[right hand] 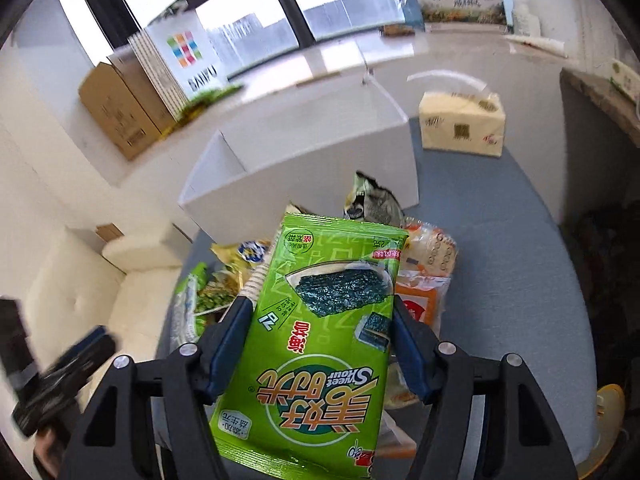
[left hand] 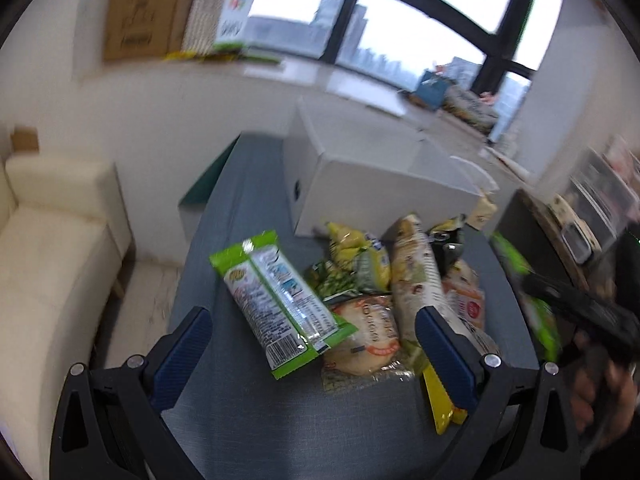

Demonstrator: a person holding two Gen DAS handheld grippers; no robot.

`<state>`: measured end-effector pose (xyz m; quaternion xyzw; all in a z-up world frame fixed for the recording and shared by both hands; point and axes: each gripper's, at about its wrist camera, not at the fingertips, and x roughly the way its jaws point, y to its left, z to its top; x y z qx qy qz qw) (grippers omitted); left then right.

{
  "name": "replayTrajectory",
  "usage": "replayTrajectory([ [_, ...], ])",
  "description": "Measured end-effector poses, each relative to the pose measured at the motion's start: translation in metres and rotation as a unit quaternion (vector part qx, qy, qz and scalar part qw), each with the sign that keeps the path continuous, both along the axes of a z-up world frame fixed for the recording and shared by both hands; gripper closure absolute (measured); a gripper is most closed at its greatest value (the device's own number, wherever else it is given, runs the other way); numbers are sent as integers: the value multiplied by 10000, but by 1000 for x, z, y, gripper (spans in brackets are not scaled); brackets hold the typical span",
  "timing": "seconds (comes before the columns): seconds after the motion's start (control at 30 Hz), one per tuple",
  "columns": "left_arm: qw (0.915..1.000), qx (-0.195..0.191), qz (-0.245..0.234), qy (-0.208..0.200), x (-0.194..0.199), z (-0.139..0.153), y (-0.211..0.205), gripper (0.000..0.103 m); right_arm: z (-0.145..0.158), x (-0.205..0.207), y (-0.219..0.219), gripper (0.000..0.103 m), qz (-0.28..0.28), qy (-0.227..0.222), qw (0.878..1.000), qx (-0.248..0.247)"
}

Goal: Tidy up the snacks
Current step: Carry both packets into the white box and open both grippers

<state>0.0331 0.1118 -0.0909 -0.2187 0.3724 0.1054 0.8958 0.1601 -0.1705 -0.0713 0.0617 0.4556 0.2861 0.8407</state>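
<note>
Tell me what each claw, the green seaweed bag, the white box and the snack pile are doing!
Left claw: open, holding nothing, above the pile.
Right claw: shut on the green seaweed bag.
White box: open on top, behind the snacks.
Snack pile: loose on the table.

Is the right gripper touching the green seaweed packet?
Touching. The right wrist view shows the right gripper with both jaws pressed against the seaweed packet.

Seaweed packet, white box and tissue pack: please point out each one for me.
Seaweed packet (right hand: 320, 320), right wrist view, middle of its front.
White box (right hand: 320, 152), right wrist view, its front wall.
Tissue pack (right hand: 460, 128), right wrist view, its front side.
</note>
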Motion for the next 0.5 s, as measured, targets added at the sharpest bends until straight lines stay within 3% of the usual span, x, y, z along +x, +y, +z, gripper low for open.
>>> replayTrajectory([
  [0.17,9961,-562,200,649,34,-34,15,0,12,-21,-15,31,66,-227,9996,163],
  [0.4,9837,-656,229,1661,78,-78,18,0,12,-24,-24,31,69,-252,9994,229],
  [0.5,9806,-761,279,1787,83,-91,22,4,10,-22,-26,31,47,-222,9995,233],
])
